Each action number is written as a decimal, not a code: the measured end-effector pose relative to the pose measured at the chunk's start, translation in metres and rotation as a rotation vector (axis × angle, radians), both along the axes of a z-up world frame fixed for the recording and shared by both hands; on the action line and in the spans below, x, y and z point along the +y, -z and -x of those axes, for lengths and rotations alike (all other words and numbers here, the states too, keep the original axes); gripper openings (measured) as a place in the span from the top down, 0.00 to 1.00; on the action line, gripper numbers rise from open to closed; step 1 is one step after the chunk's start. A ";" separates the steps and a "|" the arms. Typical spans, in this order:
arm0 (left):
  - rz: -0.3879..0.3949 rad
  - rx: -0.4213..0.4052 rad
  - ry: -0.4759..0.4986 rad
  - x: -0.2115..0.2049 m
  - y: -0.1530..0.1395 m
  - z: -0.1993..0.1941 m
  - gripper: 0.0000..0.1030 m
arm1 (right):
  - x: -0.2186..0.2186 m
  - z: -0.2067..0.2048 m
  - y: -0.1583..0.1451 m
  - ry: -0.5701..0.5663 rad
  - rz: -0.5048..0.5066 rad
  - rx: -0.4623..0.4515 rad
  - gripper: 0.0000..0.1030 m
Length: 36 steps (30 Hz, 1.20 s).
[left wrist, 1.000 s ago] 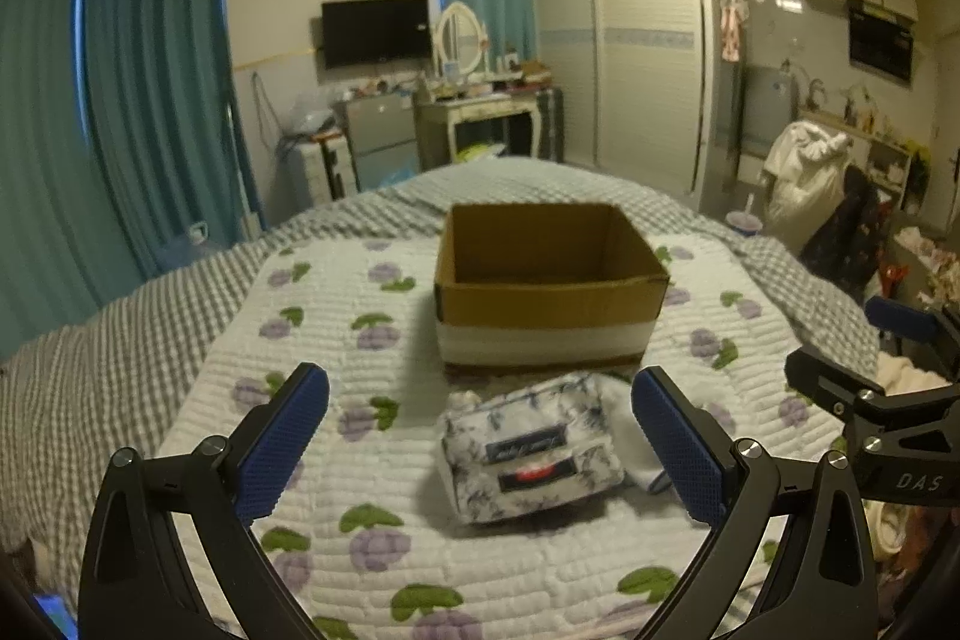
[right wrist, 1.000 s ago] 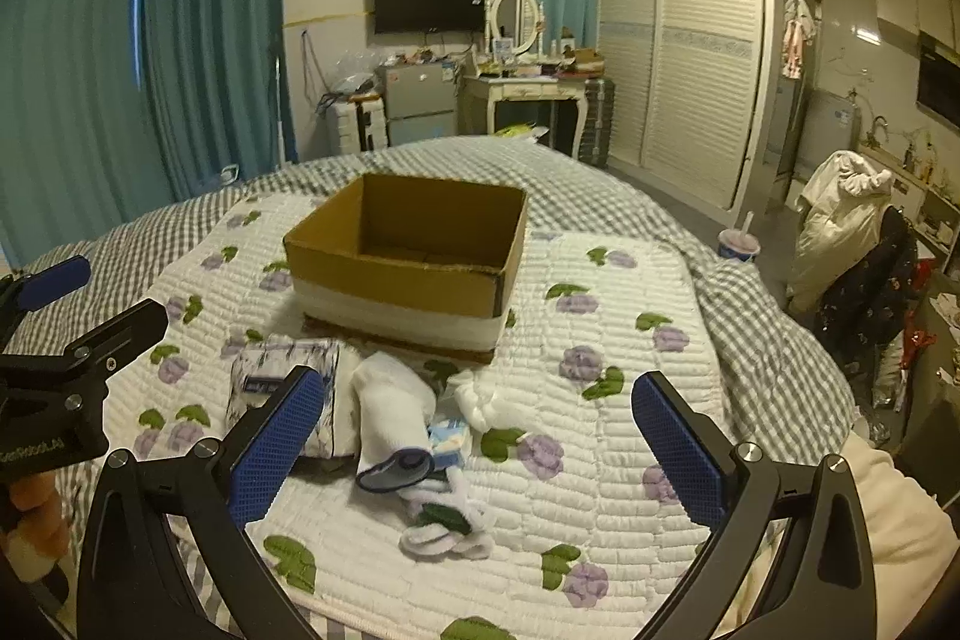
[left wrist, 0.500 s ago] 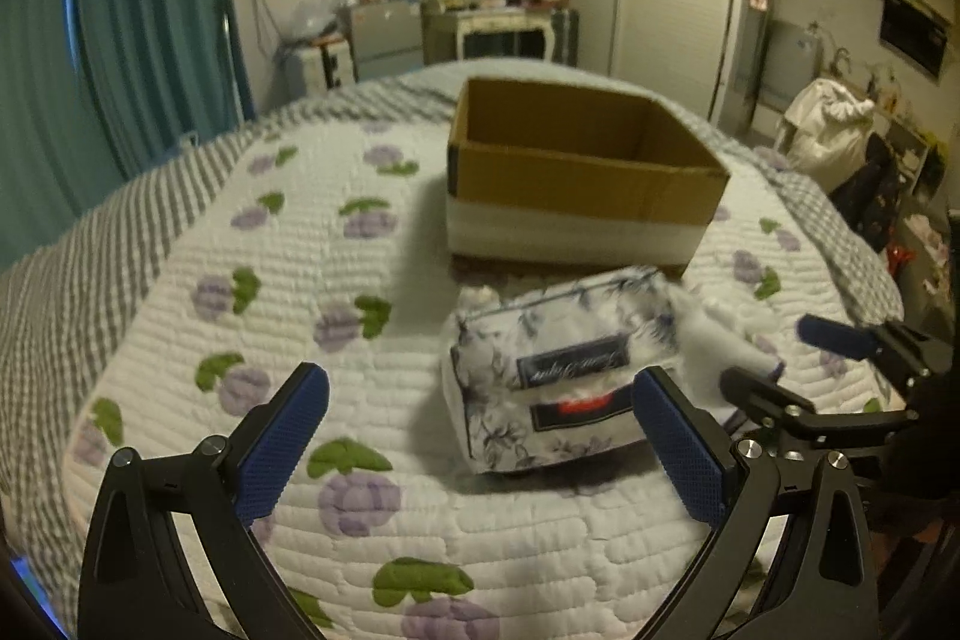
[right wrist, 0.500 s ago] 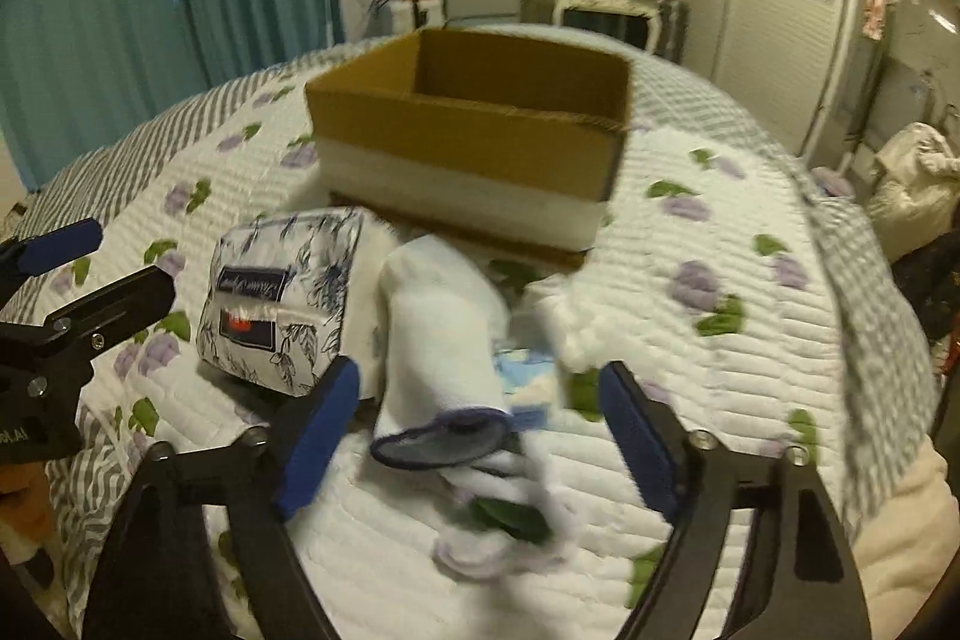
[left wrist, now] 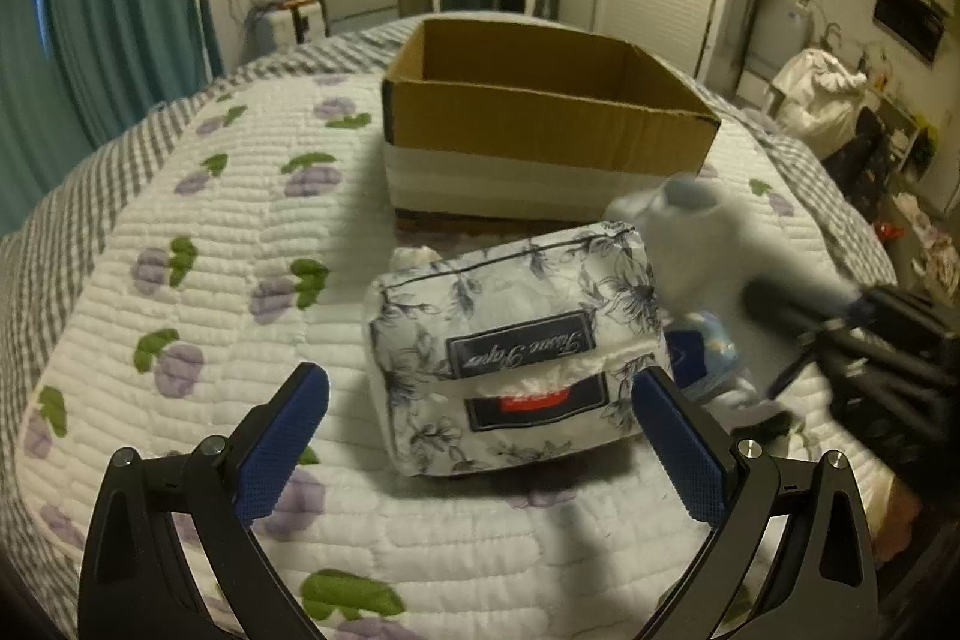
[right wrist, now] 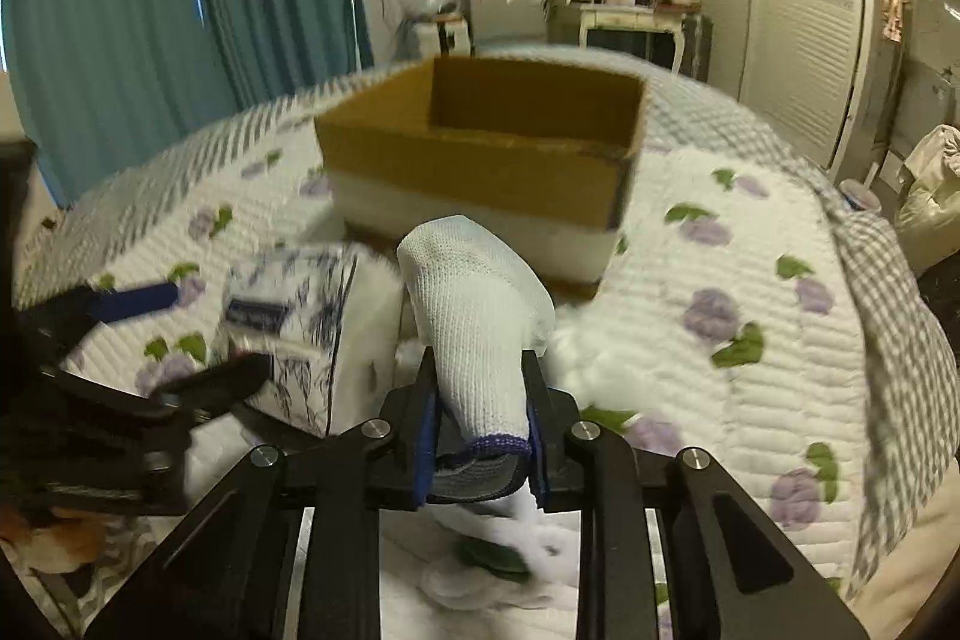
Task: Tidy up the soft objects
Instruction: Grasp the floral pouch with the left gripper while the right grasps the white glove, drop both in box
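An open cardboard box [left wrist: 540,124] stands on the quilted bed; it also shows in the right wrist view [right wrist: 480,142]. A floral tissue pack [left wrist: 510,352] lies in front of it, just beyond my open left gripper [left wrist: 480,442], whose blue pads flank its near side. My right gripper [right wrist: 480,436] is shut on a white knitted sock [right wrist: 474,304] with a purple-edged cuff and holds it up in front of the box. In the left wrist view the sock [left wrist: 690,244] is blurred, right of the tissue pack [right wrist: 294,328].
More white socks and small soft items [right wrist: 510,568] lie on the quilt [left wrist: 180,280] under the right gripper. Teal curtains [right wrist: 180,10], a dresser and a wardrobe stand beyond the bed. Clutter sits off the bed's right edge [left wrist: 900,220].
My right gripper has closed on the white sock and lifted it. My left gripper has moved closer to the tissue pack and stays open.
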<state>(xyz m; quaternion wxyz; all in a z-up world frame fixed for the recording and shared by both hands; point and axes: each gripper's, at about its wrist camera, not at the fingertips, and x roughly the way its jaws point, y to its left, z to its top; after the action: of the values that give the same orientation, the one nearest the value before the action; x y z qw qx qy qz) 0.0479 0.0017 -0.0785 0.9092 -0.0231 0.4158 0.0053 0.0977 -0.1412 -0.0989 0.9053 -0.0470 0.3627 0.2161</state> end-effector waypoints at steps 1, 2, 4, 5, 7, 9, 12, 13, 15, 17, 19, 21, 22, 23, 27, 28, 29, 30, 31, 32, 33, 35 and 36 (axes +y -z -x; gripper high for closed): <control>0.004 0.004 0.002 -0.003 0.000 -0.002 0.01 | -0.003 0.000 -0.004 0.008 -0.002 -0.008 0.78; 0.005 0.006 0.006 -0.007 0.000 -0.004 0.01 | -0.008 0.001 -0.006 0.020 -0.003 -0.018 0.78; -0.014 0.003 0.021 -0.017 0.002 -0.008 0.01 | -0.015 0.001 -0.009 0.030 -0.013 -0.020 0.78; -0.038 0.009 0.017 -0.020 0.004 -0.010 0.01 | -0.017 0.001 -0.009 0.032 -0.018 -0.018 0.78; -0.060 0.016 -0.009 -0.017 0.007 -0.011 0.01 | -0.023 0.002 -0.007 0.037 -0.027 -0.011 0.78; -0.039 0.003 -0.038 -0.006 0.002 -0.008 0.01 | -0.030 0.003 -0.005 0.044 -0.032 -0.010 0.78; -0.037 -0.019 -0.087 0.017 -0.004 -0.006 0.01 | -0.037 0.002 -0.004 0.051 -0.051 -0.007 0.78; -0.031 -0.012 -0.097 0.022 -0.002 -0.007 0.01 | -0.038 0.002 -0.004 0.052 -0.053 -0.007 0.78; 0.012 0.047 -0.100 0.032 0.011 -0.016 0.02 | -0.039 0.002 -0.003 0.054 -0.056 -0.005 0.78; 0.057 0.080 -0.098 0.033 0.024 -0.022 0.02 | -0.039 0.001 -0.002 0.054 -0.057 0.000 0.78; 0.079 0.078 -0.071 0.026 0.031 -0.025 0.01 | -0.038 0.001 0.000 0.050 -0.055 0.002 0.78; 0.064 0.065 -0.045 0.017 0.032 -0.027 0.01 | -0.037 0.002 0.001 0.051 -0.052 0.004 0.78; 0.048 0.062 -0.038 0.012 0.031 -0.028 0.01 | -0.038 0.001 0.001 0.053 -0.052 0.006 0.78; 0.034 0.058 -0.026 0.007 0.030 -0.028 0.02 | -0.038 0.000 0.002 0.055 -0.052 0.010 0.78; 0.032 0.045 0.054 -0.007 0.023 -0.023 0.34 | -0.036 0.002 0.002 0.059 -0.041 0.014 0.78; 0.012 0.040 0.060 -0.010 0.021 -0.020 0.36 | -0.036 0.003 0.001 0.060 -0.038 0.014 0.78; -0.003 0.036 0.065 -0.012 0.020 -0.018 0.37 | -0.035 0.004 0.000 0.061 -0.036 0.013 0.78; -0.018 0.031 0.070 -0.014 0.018 -0.015 0.41 | -0.035 0.006 -0.001 0.061 -0.036 0.013 0.78; -0.026 0.022 0.066 -0.014 0.015 -0.013 0.49 | -0.035 0.008 -0.002 0.060 -0.036 0.011 0.78; -0.030 0.009 0.061 -0.014 0.010 -0.010 0.53 | -0.034 0.012 -0.005 0.056 -0.036 0.008 0.78; -0.029 -0.010 0.056 -0.013 0.004 -0.005 0.60 | -0.034 0.014 -0.007 0.054 -0.036 0.005 0.78; -0.008 -0.045 0.042 -0.011 -0.011 0.006 0.64 | -0.034 0.021 -0.014 0.056 -0.032 -0.010 0.78; -0.002 -0.059 0.039 -0.010 -0.016 0.008 0.66 | -0.034 0.024 -0.018 0.057 -0.031 -0.021 0.78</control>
<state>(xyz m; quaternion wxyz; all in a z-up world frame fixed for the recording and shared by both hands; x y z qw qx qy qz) 0.0397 -0.0079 -0.0628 0.9209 -0.0142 0.3893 -0.0126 0.0733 -0.1756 -0.0807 0.9154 -0.0247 0.3511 0.1954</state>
